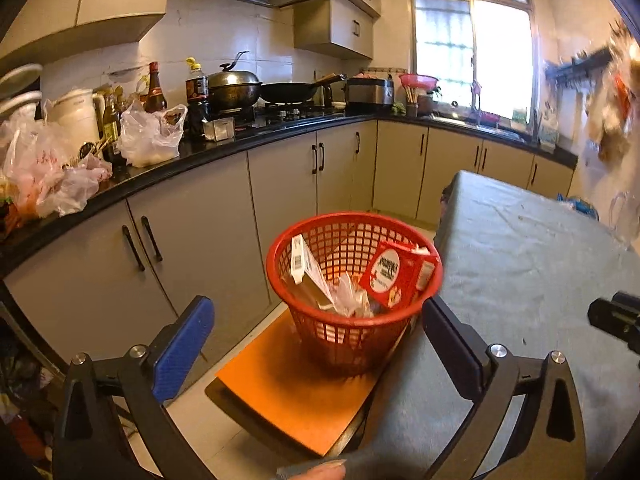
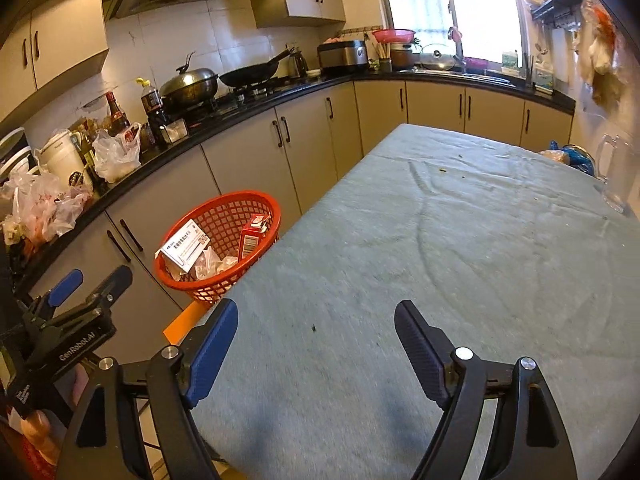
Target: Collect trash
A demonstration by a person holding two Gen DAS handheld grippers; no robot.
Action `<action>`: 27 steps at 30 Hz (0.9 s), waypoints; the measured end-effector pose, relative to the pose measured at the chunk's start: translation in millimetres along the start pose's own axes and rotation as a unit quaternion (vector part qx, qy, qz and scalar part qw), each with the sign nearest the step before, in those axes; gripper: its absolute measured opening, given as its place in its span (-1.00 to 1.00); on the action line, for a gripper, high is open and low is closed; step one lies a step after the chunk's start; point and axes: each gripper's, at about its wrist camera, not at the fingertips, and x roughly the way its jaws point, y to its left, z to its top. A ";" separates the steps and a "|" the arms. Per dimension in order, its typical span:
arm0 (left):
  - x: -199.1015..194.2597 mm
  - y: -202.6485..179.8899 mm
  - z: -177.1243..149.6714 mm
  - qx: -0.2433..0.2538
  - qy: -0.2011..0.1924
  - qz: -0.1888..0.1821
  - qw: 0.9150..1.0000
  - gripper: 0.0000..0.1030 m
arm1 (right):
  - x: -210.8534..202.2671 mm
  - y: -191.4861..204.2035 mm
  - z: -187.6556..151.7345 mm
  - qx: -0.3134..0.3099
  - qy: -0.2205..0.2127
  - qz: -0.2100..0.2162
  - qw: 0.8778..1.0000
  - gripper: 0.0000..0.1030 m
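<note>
A: Looking along the left gripper (image 1: 316, 340), I see its fingers spread wide with nothing between them, aimed at the red mesh basket (image 1: 320, 340).

B: Where does the basket stand?

A: On an orange stool (image 1: 296, 404), right against the edge of the table's grey-green cloth (image 2: 460, 248). The trash is inside: a white carton (image 1: 306, 270) leaning on the left wall, a red carton (image 1: 390, 274) tilted against the right wall, and crumpled clear wrappers (image 1: 348, 296) low between them (blurred, so I cannot say what they once held).

B: And the right gripper?

A: The right gripper (image 2: 316, 350) is released too, jaws apart above the cloth, gripping nothing. Under it the cloth shows only creases and a few dark crumbs (image 2: 314, 328).

B: Anything else on the table?

A: A clear glass mug (image 2: 610, 176) and a blue bag (image 2: 576, 158) at the far right edge, well apart from both grippers.

B: Behind all that?

A: A black countertop (image 2: 256, 104) with a lidded wok (image 2: 192, 84), a frying pan (image 2: 252, 72), bottles and plastic bags.
</note>
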 end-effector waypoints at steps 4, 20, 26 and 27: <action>-12.1 -4.8 -9.3 0.000 0.002 -0.023 1.000 0.99 | -13.0 3.8 -17.4 -0.001 -0.007 -0.004 1.000 0.67; -35.8 -5.7 -34.8 0.009 0.012 0.006 1.000 0.99 | -33.5 17.3 -51.5 -0.022 -0.014 -0.022 0.999 0.69; -36.1 -12.2 -35.7 0.024 0.011 0.006 1.000 0.99 | -30.7 18.1 -53.7 -0.028 -0.008 -0.020 0.999 0.69; -36.0 -12.9 -36.0 0.024 0.010 0.006 1.000 0.99 | -30.6 18.0 -54.3 -0.028 -0.009 -0.021 0.999 0.69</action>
